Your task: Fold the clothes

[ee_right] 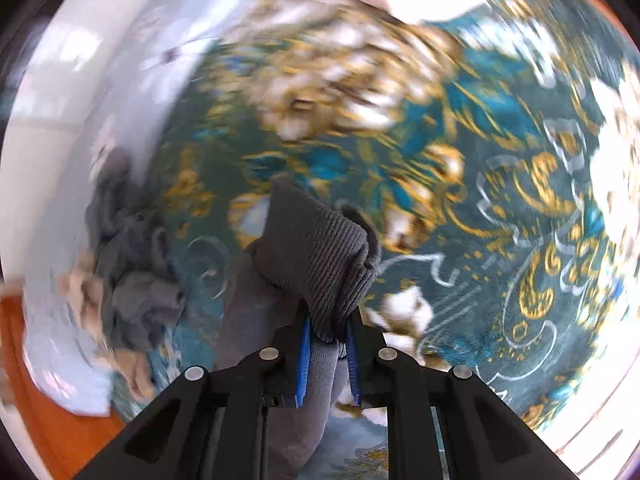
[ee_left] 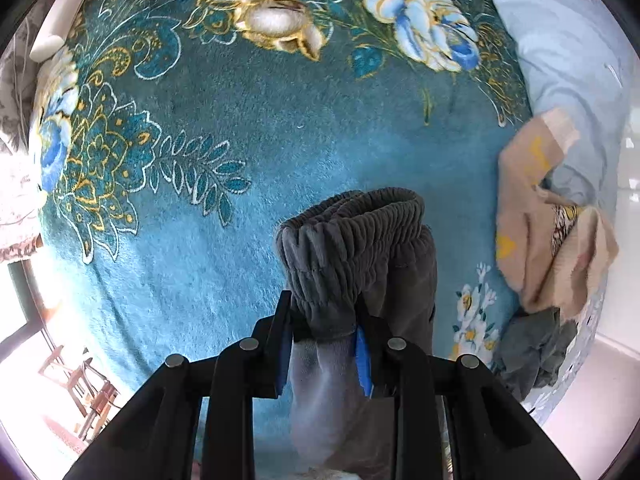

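A pair of grey trousers hangs above a teal floral blanket. My left gripper is shut on the gathered elastic waistband, with the pale inner fabric hanging below the pads. My right gripper is shut on the ribbed grey cuff of the same trousers, with the leg drooping down to the left. The right wrist view is blurred by motion.
A beige patterned garment and a crumpled grey garment lie at the blanket's right edge on a pale blue sheet; the grey pile also shows in the right wrist view. A white roll lies far left.
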The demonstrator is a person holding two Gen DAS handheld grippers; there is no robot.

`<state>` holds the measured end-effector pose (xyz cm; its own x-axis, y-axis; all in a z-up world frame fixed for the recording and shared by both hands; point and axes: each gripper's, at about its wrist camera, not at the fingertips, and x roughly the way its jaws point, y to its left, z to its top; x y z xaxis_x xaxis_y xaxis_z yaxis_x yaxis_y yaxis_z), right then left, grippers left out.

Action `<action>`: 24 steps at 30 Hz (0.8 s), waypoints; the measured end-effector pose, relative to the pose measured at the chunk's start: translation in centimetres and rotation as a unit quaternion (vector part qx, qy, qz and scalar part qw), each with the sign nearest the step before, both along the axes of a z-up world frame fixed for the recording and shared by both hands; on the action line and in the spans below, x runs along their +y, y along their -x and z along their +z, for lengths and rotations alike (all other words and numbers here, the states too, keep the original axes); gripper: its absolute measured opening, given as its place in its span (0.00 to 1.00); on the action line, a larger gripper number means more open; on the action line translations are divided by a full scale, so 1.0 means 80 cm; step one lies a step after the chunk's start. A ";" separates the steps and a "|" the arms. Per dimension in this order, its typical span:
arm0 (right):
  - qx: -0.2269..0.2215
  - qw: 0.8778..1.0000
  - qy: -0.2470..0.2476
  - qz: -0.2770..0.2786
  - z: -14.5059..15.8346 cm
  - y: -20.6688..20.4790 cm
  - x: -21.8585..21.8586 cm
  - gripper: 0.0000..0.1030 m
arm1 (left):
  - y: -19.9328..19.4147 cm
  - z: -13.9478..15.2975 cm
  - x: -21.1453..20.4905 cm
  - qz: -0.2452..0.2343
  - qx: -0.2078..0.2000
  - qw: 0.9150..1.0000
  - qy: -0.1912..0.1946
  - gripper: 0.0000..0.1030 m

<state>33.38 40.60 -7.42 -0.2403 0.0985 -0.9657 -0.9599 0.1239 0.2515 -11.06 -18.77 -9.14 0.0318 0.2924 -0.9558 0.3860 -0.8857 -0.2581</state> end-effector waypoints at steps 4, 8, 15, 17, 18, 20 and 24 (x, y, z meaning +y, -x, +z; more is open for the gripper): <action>-0.055 0.984 -0.081 0.149 0.057 0.083 -0.035 0.16 | -0.009 -0.008 -0.009 0.000 0.003 1.000 -0.008 0.27; -0.111 0.936 -0.158 0.294 0.092 0.166 -0.098 0.16 | -0.017 -0.009 -0.015 -0.011 0.012 1.000 -0.019 0.28; -0.162 0.832 -0.197 0.493 0.050 0.295 -0.233 0.17 | -0.021 -0.004 -0.015 -0.047 0.032 0.998 -0.039 0.28; -0.167 0.805 -0.187 0.538 0.025 0.323 -0.273 0.17 | -0.022 -0.006 -0.018 -0.049 0.032 0.997 -0.045 0.28; -0.176 0.789 -0.183 0.559 0.009 0.335 -0.292 0.17 | -0.023 -0.007 -0.020 -0.047 0.032 0.997 -0.047 0.28; -0.193 0.759 -0.174 0.596 -0.020 0.355 -0.325 0.17 | -0.023 -0.014 -0.026 -0.043 0.027 0.997 -0.051 0.29; -0.213 0.717 -0.146 0.648 -0.063 0.371 -0.370 0.23 | -0.022 -0.028 -0.039 -0.037 0.013 0.998 -0.058 0.29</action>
